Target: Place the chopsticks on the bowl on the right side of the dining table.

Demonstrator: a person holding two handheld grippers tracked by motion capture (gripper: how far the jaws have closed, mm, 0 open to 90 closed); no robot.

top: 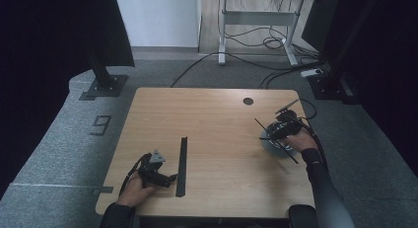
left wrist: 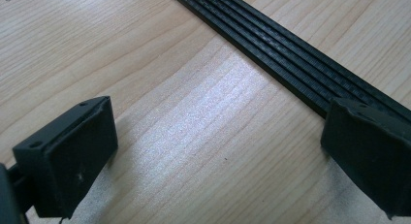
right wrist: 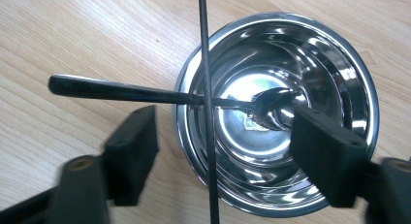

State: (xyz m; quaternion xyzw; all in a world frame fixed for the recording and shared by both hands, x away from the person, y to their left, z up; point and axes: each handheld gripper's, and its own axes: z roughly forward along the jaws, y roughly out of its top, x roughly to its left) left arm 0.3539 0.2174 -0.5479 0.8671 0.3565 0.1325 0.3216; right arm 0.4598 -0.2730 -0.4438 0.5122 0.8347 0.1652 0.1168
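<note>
My left gripper (top: 172, 177), jaws released, sits beside the black strip (top: 182, 165); my right gripper (right wrist: 223, 141), jaws released, hovers over the steel bowl (right wrist: 310, 54) holding a spoon (right wrist: 145, 94).

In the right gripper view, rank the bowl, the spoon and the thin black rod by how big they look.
1. Bowl, largest by area.
2. Spoon, lying across the bowl's rim.
3. Thin black rod, thinnest, though it crosses the whole picture top to bottom; possibly nearer the camera, so unsure.

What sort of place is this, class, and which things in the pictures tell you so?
Probably a lab or recording studio, not a home: black curtains flank a lone wooden table, loose cables trail over grey carpet, and a "9" is taped on the floor.
</note>
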